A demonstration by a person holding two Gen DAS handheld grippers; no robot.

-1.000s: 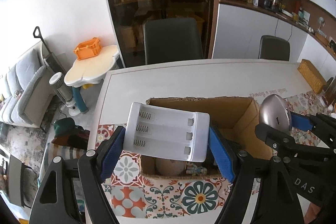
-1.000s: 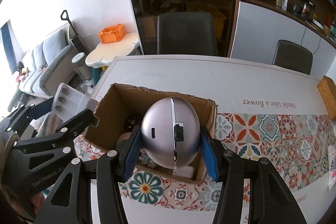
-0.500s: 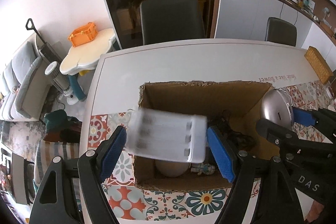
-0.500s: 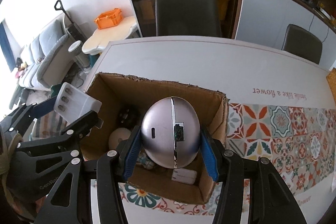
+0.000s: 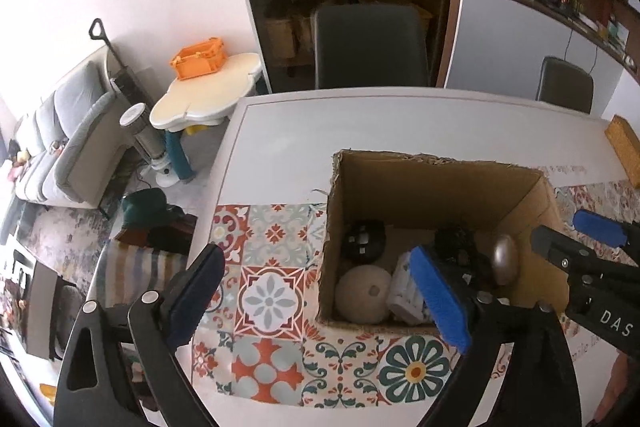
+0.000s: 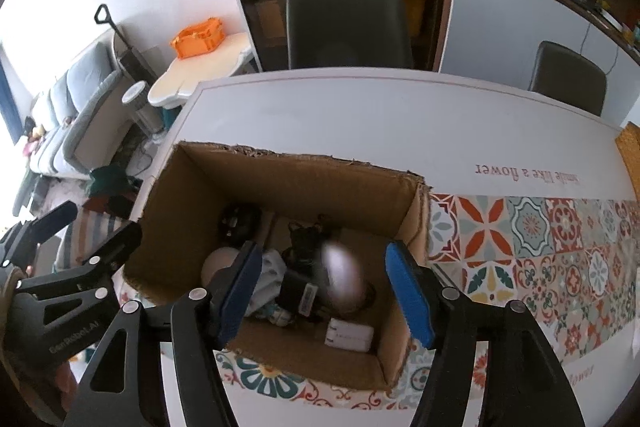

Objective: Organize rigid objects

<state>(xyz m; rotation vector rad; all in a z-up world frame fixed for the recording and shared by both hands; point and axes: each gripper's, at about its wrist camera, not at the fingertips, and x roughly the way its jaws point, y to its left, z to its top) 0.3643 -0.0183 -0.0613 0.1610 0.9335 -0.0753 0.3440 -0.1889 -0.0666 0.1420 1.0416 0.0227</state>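
Note:
An open cardboard box point(image 5: 440, 183) point(image 6: 304, 183) stands on the table. Inside lie a beige ball point(image 5: 362, 295), a black round object point(image 5: 364, 239), a white battery holder point(image 5: 404, 291) and a small white box point(image 6: 350, 335). The silver egg-shaped device point(image 6: 340, 279) is blurred inside the box below my right gripper; it also shows in the left wrist view point(image 5: 505, 259). My left gripper point(image 5: 316, 303) is open and empty over the box's left wall. My right gripper point(image 6: 326, 291) is open and empty above the box.
The table has a white top point(image 6: 360, 115) and a patterned tile mat point(image 5: 272, 287). A woven basket point(image 5: 624, 151) sits at the right edge. Two dark chairs point(image 6: 348, 27) stand behind the table. A small side table with an orange crate point(image 5: 198, 59) stands at the left.
Both grippers have opened. The white battery holder has dropped from the left gripper into the box, and the silver egg-shaped device has dropped from the right gripper into the box.

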